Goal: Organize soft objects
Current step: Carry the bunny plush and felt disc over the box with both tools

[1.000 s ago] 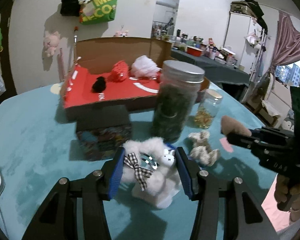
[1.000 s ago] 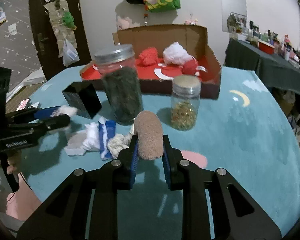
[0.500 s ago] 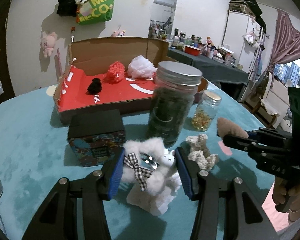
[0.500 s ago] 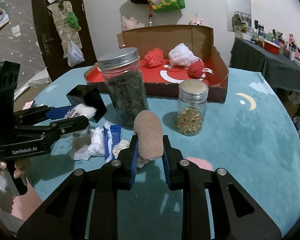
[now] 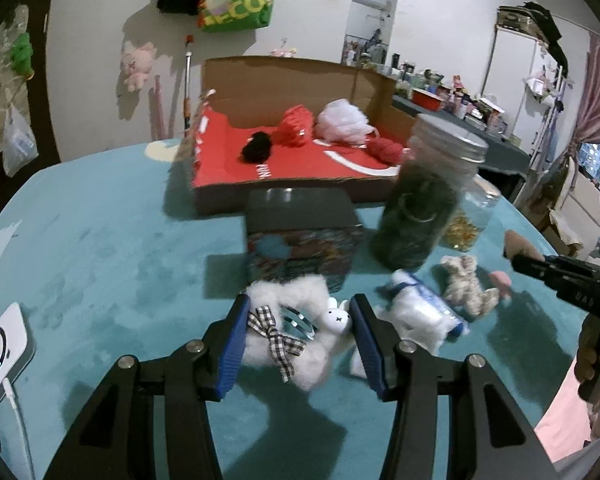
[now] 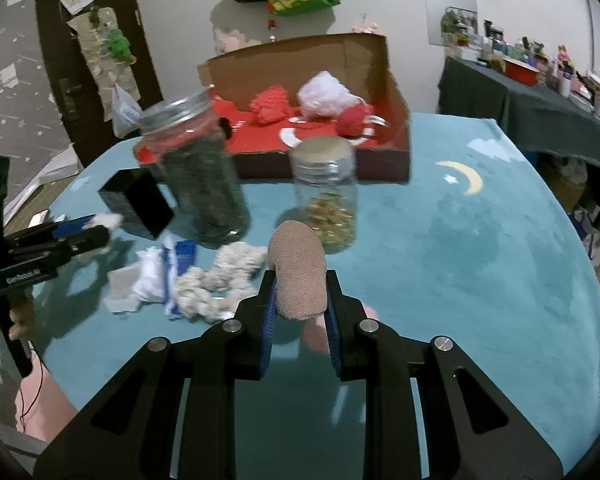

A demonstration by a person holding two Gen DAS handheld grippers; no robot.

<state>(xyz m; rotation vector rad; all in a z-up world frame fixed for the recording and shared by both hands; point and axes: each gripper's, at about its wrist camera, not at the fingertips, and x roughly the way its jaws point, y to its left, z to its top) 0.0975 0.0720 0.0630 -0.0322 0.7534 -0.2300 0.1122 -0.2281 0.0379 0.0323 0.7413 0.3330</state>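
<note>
Left tool [image 5: 298,322] pinches a fluffy white plush [image 5: 288,328] (bow, tiny bunny), jaws half-spread; right tool [image 6: 300,296] is clamped on a tan sock [image 6: 298,272], cardboard box [image 6: 396,92] ahead.

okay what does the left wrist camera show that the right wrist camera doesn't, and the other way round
Only the left wrist view: the white device with its cable at the table's left edge, and the bow and bunny face on the fluffy white toy in the left hand-held gripper.

Only the right wrist view: the yellow moon on the teal cloth, and the full brown sock clamped in the right hand-held gripper.

Both: the cardboard box, the tall jar, the small jar.
</note>
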